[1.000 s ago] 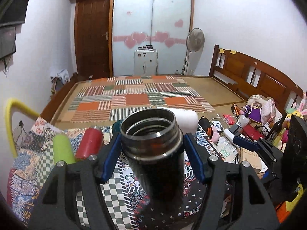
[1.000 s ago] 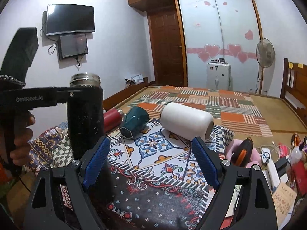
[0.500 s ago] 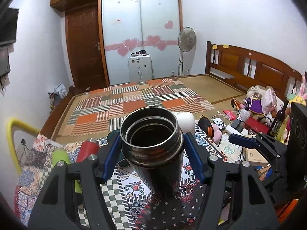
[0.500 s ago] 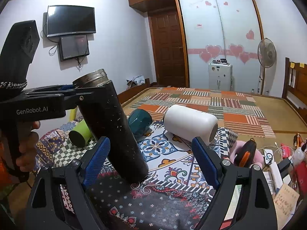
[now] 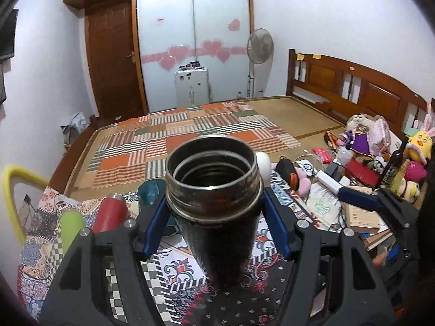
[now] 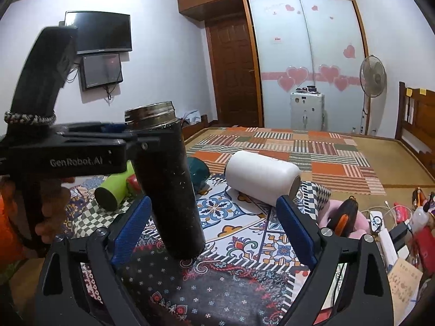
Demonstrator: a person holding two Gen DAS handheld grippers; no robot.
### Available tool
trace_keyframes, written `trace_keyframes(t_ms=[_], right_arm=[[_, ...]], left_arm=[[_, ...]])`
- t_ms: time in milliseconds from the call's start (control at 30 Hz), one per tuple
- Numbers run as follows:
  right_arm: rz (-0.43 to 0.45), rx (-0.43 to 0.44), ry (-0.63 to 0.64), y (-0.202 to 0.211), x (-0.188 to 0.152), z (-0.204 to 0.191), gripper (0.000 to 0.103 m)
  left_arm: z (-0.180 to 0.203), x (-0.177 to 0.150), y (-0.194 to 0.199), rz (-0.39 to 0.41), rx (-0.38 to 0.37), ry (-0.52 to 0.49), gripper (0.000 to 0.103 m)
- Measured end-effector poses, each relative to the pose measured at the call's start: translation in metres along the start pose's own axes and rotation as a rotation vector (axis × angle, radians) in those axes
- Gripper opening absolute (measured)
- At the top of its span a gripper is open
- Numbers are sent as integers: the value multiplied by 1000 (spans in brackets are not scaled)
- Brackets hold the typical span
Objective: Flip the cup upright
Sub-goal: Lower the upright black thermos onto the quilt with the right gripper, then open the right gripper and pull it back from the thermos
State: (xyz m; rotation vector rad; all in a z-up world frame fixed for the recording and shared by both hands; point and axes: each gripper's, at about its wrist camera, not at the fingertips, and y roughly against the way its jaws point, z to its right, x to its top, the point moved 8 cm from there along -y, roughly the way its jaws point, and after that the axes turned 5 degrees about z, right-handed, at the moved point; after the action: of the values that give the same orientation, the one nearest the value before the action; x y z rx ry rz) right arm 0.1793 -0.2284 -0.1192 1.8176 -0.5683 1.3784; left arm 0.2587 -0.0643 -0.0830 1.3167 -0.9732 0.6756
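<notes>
A tall dark metal cup (image 5: 217,217) stands mouth-up between the blue pads of my left gripper (image 5: 214,206), which is shut on it just below the rim. In the right wrist view the cup (image 6: 168,187) leans slightly left with its base on the patterned cloth (image 6: 244,233), and the left gripper (image 6: 130,135) holds its upper part. My right gripper (image 6: 212,231) is open and empty, just in front of the cup.
On the cloth behind lie a white cup (image 6: 261,176), a teal cup (image 6: 198,168), a red cup (image 5: 111,214) and a green cup (image 6: 114,190), all on their sides. Clutter of boxes, cables and toys (image 5: 367,168) fills the right side.
The left gripper tilted the dark cup and brought it back nearer to upright, with its base now resting on the cloth. The right gripper stayed open and nearly still.
</notes>
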Motion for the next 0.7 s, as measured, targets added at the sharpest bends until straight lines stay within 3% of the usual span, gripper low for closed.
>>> trace_keyframes(t_ms=[133, 333, 700], right_arm=[[0, -11, 4, 3, 1, 1, 92], [18, -27, -9, 15, 8, 2, 92], [139, -54, -19, 74, 46, -24, 92]], left_arm=[[-1, -5, 6, -6, -39, 35, 67], [-1, -12, 33, 15, -27, 46, 69], [-12, -5, 140, 226, 72, 71, 69]])
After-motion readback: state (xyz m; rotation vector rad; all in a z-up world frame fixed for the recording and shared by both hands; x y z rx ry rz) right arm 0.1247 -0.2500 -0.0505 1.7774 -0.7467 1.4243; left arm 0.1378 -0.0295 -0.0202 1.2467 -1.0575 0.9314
